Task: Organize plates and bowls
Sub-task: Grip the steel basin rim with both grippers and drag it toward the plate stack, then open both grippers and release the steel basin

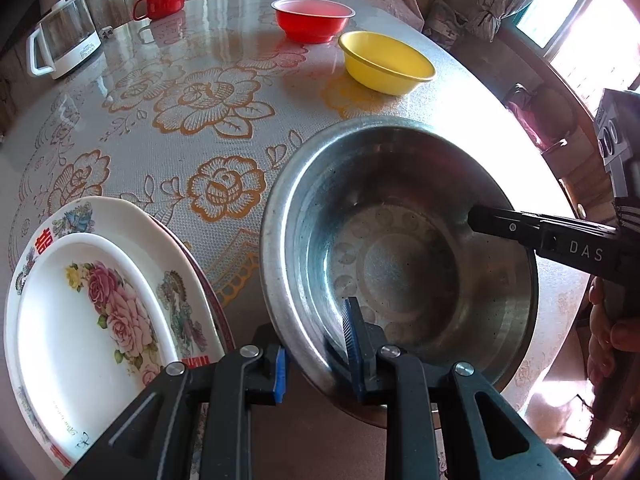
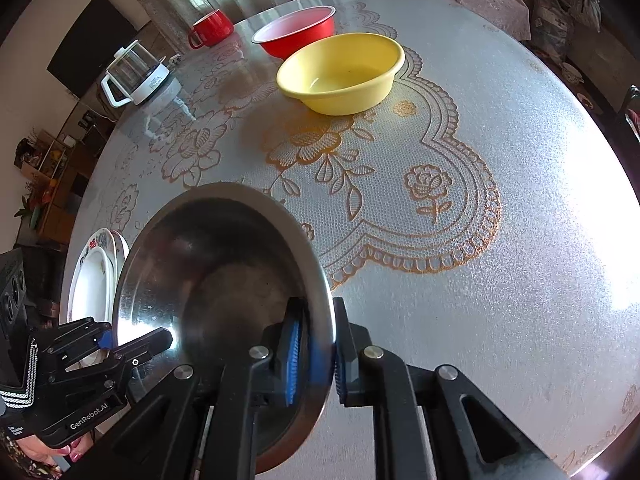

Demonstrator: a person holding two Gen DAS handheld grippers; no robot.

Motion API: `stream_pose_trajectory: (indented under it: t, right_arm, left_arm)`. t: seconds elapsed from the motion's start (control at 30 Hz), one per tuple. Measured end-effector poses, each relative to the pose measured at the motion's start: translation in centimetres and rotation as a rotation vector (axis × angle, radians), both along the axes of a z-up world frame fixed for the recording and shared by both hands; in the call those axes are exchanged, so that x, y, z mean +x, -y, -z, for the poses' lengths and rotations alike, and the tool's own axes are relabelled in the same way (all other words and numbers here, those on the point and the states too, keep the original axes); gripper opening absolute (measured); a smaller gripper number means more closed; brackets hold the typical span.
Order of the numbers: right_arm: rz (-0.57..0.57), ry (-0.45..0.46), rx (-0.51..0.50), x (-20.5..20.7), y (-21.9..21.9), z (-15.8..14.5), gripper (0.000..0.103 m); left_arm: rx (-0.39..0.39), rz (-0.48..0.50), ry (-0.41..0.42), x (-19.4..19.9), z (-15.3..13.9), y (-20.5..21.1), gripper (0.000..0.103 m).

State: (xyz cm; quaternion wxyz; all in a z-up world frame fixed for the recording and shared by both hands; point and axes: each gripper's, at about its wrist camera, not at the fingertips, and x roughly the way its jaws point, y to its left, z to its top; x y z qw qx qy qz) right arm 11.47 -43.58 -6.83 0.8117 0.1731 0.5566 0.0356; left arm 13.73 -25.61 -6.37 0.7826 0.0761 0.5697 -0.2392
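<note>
I hold the steel bowl (image 1: 400, 256) by its rim, both jaws clenched on it, beside the flowered plates (image 1: 100, 312).

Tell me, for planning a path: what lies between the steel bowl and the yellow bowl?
Only bare tablecloth, shown in the right wrist view, separates steel bowl and yellow bowl.

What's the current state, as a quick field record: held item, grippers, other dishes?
held item: steel bowl, gripped at opposite rims
left gripper: shut on near rim
right gripper: shut on rim
plates: stacked left of the steel bowl
yellow bowl: empty, farther back on table
red bowl: behind yellow bowl
</note>
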Motion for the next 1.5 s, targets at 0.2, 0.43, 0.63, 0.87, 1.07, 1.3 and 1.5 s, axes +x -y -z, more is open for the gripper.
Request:
stream_pose_trajectory:
  t: [0.2,0.43,0.63,0.87,1.07,1.3,1.5]
  right_arm:
    - [0.002,0.002,-0.005,0.0,0.0,0.0,0.014]
    - [0.007,-0.009,0.010,0.1,0.2,0.1,0.014]
    - [0.011,-0.019,0.033,0.2,0.2,0.2,0.016]
    - [0.013,-0.041,0.052,0.3,0.4,0.4,0.021]
    - [0.017,-0.045,0.068,0.3,0.5,0.0,0.026]
    - [0.012,0.006,0.068,-0.3,1.4,-2.2,0.029]
    - [0.007,0.057,0.003,0.5,3.8,-4.2,0.030]
  left_arm:
    - [0.010,-0.006,0.005,0.0,0.0,0.1,0.024]
    - [0.016,-0.007,0.006,-0.2,0.1,0.1,0.024]
    - [0.013,-0.018,0.007,-0.3,-0.1,-0.2,0.027]
    - [0.017,-0.023,0.037,-0.4,-1.0,-0.5,0.045]
    - [0.019,-0.047,0.046,0.0,-1.8,-1.0,0.049]
    - [-0.001,-0.056,0.100,0.3,-4.3,-1.7,0.063]
    - [-0.025,-0.088,0.129,2.8,-6.4,-1.4,0.068]
